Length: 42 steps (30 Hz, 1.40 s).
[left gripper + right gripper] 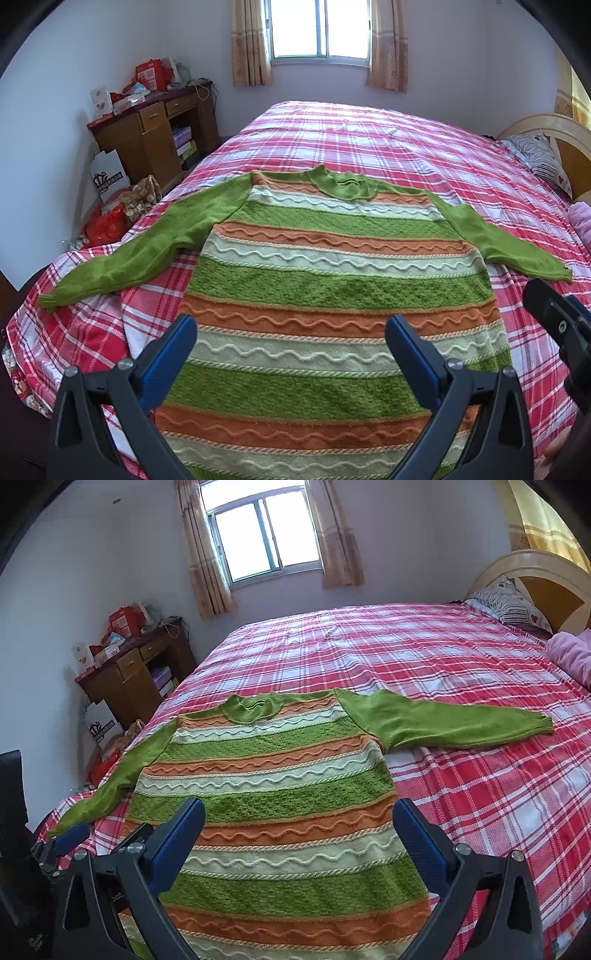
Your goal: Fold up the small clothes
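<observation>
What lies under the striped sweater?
The striped sweater lies flat on the red plaid bedspread, sleeves spread. Whether anything else lies beneath is hidden.

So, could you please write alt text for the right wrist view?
A striped green, orange and cream sweater lies flat, sleeves spread, on a red plaid bed. The open right gripper hovers above its lower half; a window is behind.

Both cameras sit low and close over the near edge of the bed [369, 122], facing across it to the window [319, 27]. The left view looks from the sweater's [332, 288] left half, the right view from further right. Both share sweater, bed, window.
</observation>
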Available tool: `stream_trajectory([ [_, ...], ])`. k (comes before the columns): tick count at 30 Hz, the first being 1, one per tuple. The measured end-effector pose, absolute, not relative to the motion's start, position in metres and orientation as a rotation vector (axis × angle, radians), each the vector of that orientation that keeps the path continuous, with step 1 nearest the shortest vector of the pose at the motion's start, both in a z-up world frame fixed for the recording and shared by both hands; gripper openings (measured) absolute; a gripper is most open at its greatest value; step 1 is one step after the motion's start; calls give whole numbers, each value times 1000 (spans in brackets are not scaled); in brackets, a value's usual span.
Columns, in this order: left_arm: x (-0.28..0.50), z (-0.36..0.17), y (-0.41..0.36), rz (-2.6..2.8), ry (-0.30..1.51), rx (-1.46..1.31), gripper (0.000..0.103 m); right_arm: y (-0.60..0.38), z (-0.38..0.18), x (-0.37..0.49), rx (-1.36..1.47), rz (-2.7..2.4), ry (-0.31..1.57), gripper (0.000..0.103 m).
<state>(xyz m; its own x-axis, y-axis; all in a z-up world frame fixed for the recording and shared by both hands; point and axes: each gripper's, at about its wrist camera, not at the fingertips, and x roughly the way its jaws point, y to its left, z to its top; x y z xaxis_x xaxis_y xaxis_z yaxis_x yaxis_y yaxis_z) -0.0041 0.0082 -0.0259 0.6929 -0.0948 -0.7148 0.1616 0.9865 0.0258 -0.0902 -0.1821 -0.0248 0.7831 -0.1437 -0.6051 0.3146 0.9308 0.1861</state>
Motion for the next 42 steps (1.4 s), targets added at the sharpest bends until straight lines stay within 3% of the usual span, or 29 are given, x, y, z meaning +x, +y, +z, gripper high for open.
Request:
stream_trajectory([
  [42, -5, -28, 1, -172, 790, 84, 103, -197, -40, -79, 293, -290, 693, 102],
])
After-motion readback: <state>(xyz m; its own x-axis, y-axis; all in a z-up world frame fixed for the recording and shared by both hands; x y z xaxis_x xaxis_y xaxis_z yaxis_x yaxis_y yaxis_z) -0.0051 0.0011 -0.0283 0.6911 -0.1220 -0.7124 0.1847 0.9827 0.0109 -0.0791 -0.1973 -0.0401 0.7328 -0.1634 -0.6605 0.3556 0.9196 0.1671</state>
